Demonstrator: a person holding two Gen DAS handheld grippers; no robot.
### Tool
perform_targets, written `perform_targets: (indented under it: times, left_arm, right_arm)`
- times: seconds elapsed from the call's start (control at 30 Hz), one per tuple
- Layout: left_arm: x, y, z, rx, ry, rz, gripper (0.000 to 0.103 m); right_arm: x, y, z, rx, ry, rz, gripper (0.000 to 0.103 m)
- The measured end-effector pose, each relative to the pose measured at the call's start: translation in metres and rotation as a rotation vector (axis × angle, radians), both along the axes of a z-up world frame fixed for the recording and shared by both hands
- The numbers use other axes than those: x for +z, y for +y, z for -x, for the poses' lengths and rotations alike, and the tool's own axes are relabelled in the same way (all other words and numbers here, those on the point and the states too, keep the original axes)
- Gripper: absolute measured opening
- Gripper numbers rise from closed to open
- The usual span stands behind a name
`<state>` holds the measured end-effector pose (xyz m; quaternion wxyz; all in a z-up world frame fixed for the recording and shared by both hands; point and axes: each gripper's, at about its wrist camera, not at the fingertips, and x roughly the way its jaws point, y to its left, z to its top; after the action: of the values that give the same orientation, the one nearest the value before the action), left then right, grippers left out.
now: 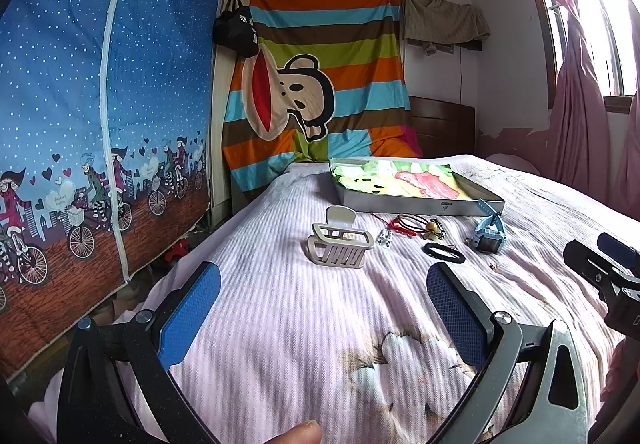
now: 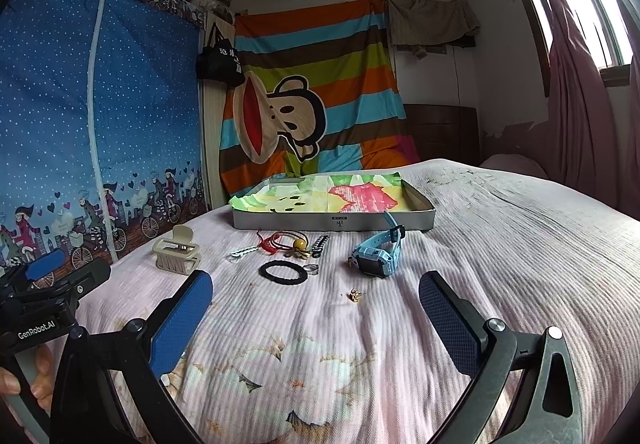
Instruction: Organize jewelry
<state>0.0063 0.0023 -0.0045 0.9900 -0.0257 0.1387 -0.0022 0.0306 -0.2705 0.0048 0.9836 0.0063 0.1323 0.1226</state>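
On the pink bedspread lie a beige hair claw, a black hair tie, red cord bracelets with a yellow bead, a blue watch and a small gold earring. Behind them stands a shallow grey box lined with a colourful cloth. My left gripper is open, short of the claw. My right gripper is open too, near the earring and the hair tie. Neither holds anything.
A blue fabric wardrobe runs along the bed's left side. A striped monkey sheet hangs behind the bed. Pink curtains and a window are at the right. Bare bedspread stretches right of the box.
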Motion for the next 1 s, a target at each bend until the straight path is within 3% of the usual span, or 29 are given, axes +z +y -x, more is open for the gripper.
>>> perform_targets:
  times: [1.0]
  left_arm:
    - [0.0031,-0.0005,0.0020,-0.028,-0.005,0.014,0.101]
  right_arm:
    - [0.0031,-0.0026,0.0029,0.025,0.002,-0.016,0.103]
